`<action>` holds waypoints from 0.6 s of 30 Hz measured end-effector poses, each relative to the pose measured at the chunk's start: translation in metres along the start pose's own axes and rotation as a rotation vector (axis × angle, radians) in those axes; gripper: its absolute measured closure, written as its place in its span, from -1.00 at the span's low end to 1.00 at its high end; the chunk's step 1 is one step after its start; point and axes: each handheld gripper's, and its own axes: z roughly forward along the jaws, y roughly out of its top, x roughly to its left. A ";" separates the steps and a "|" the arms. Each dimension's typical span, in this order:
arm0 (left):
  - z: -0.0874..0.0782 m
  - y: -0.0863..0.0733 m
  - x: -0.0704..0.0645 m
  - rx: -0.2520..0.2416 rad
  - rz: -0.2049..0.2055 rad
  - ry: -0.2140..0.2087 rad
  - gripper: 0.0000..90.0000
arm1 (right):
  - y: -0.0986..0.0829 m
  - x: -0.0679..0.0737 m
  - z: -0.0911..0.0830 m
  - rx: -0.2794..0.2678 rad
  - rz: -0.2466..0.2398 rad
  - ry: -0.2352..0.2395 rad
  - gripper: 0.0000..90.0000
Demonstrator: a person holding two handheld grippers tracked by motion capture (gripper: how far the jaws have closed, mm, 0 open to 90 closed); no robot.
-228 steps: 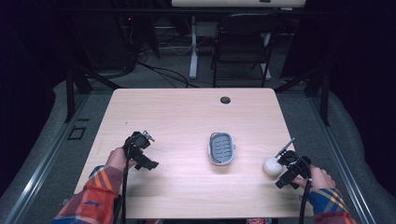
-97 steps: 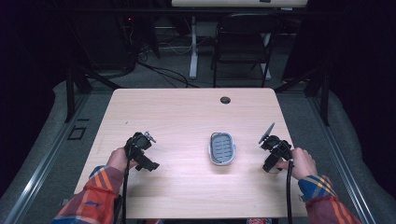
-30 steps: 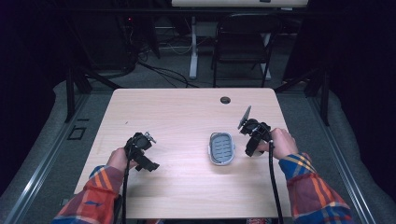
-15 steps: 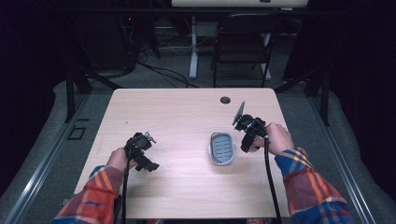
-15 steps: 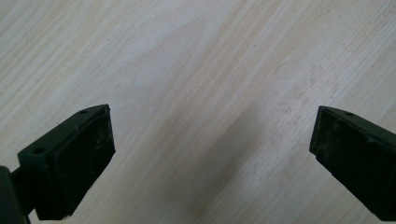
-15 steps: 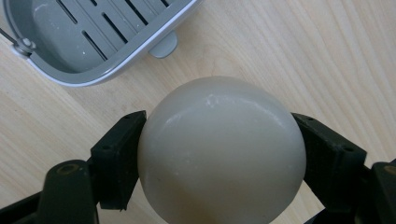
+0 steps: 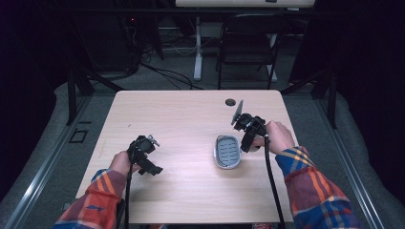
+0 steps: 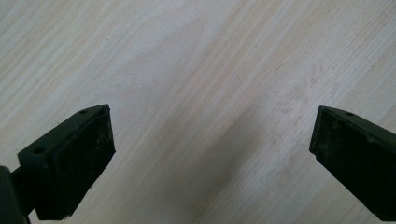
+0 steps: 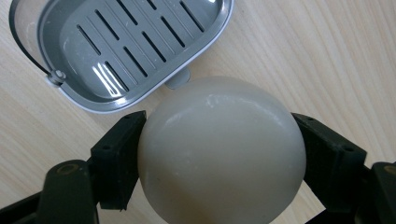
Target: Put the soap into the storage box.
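Note:
A grey slotted soap dish (image 7: 227, 151) lies on the wooden table right of centre, and shows empty (image 9: 126, 44) in the right gripper view. My right gripper (image 7: 246, 140) hovers just beside its right rim, shut on a round cream soap bar (image 9: 222, 149) held between both jaws just short of the dish's rim. My left gripper (image 7: 143, 160) rests low over bare table at the front left. Its jaws stand wide apart with only wood grain between them (image 8: 210, 154).
A small dark round grommet (image 7: 230, 102) sits near the table's far edge. A folding chair (image 7: 246, 43) and cables stand on the floor beyond the table. Bare wood spreads across the table's middle and back left.
My right gripper picked the soap bar up at the table's front right and carried it left and away, to the dish's right side. The left gripper stayed put.

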 end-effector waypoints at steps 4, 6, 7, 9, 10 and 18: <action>0.000 0.000 0.000 0.000 0.000 0.000 -1.00 | 0.005 0.001 -0.002 0.006 -0.019 -0.001 -0.49; 0.000 0.000 0.000 0.003 0.000 -0.002 -1.00 | 0.008 0.003 -0.002 0.003 -0.023 0.001 -0.49; 0.000 0.000 0.000 0.002 0.002 -0.002 -1.00 | 0.009 0.003 -0.002 0.002 -0.025 -0.001 -0.49; 0.000 0.000 0.000 0.001 0.000 0.000 -1.00 | 0.011 0.004 -0.002 0.002 -0.031 0.003 -0.49; 0.000 0.000 0.000 0.000 -0.002 -0.001 -1.00 | 0.012 0.005 -0.001 -0.005 -0.029 0.001 -0.49; 0.001 -0.001 0.000 0.003 0.000 0.000 -1.00 | 0.022 0.011 0.001 0.006 -0.058 0.010 -0.49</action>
